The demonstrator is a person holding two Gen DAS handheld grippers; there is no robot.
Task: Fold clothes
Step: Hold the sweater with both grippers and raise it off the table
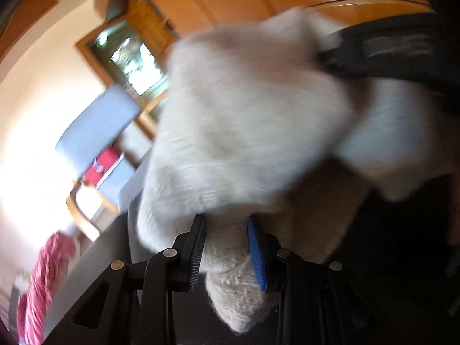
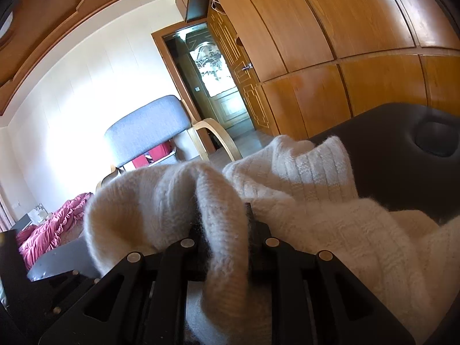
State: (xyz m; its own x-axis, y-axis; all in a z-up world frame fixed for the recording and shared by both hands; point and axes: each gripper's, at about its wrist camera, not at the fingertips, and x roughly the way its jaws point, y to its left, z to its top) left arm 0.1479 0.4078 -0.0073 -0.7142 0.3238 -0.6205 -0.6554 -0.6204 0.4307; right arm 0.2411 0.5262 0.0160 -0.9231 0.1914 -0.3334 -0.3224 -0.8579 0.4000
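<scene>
A cream knitted sweater [image 1: 244,115] fills the middle of the blurred left wrist view, lifted off the dark table [image 1: 402,244]. My left gripper [image 1: 227,244] is shut on a thick fold of it, with the fabric bulging out below the blue pad. In the right wrist view the same sweater [image 2: 316,230] lies bunched on the dark table [image 2: 388,132], its ribbed cuff [image 2: 316,166] toward the back. My right gripper [image 2: 224,224] is shut on a fold that drapes back over its fingers and hides the tips.
A grey chair [image 2: 149,126] with wooden arms stands behind the table, red cloth on its seat. Pink bedding [image 2: 49,235] lies at the lower left. A wooden wardrobe [image 2: 345,43] and an open doorway [image 2: 212,80] are at the back. The table has an oval hole [image 2: 437,141].
</scene>
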